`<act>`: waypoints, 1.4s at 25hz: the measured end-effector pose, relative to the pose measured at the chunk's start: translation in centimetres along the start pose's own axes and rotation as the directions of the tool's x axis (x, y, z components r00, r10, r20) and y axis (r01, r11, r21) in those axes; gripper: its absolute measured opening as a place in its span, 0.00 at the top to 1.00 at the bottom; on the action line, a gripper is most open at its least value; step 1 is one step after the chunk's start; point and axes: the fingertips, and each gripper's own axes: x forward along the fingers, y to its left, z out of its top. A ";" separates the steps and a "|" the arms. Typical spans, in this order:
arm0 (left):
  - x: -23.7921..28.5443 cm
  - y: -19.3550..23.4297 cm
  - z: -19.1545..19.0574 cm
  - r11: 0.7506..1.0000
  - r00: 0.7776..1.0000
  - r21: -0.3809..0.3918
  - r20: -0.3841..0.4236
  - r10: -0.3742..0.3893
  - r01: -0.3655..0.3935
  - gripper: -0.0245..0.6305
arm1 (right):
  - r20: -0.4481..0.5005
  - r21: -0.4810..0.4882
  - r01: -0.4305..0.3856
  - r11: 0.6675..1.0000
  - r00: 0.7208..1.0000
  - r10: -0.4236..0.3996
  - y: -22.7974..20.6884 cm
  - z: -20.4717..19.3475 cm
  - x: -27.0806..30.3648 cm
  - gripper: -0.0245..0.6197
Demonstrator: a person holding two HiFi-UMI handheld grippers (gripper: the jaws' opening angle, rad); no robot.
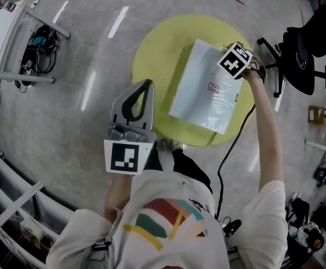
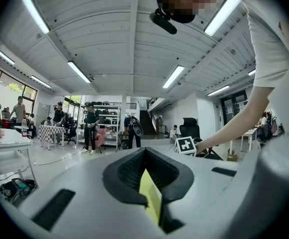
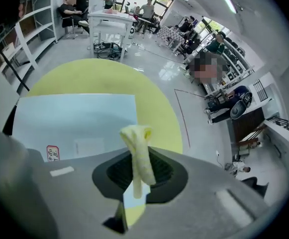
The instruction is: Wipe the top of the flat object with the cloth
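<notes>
Cloth of pale yellow fabric (image 3: 139, 153) sits clamped in the right gripper (image 3: 137, 177), at the far right corner of the light-blue flat rectangular sheet (image 1: 205, 88) on the round yellow surface (image 1: 157, 55). It is possibly not yet touching the sheet. The sheet's long axis runs nearward from there. The left gripper (image 1: 146, 84), closed and empty, hangs off the near left edge.

You are in a large open-plan lab or workshop hall. Evidence: polished grey floor (image 1: 67, 133), a black office chair (image 1: 300, 60) at the head view's right edge and a white desk (image 1: 5, 32) at its upper left. In the left gripper view, ceiling strip lights (image 2: 78, 71) run overhead, with stocked shelving (image 2: 104, 114) and standing people (image 2: 90, 126) at centre left.
</notes>
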 end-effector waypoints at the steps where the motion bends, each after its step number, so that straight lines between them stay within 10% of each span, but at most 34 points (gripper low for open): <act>1: 0.0 0.0 -0.1 1.000 1.000 -0.001 -0.003 0.000 0.000 0.94 | -0.006 0.008 0.003 1.000 1.000 -0.003 -0.3 -0.1 0.3 0.92; 35: -0.4 -1.6 1.4 0.997 0.996 -0.029 0.062 -0.066 0.068 0.94 | -0.025 -0.028 -0.214 0.977 0.977 0.213 14.1 -1.7 -2.4 0.92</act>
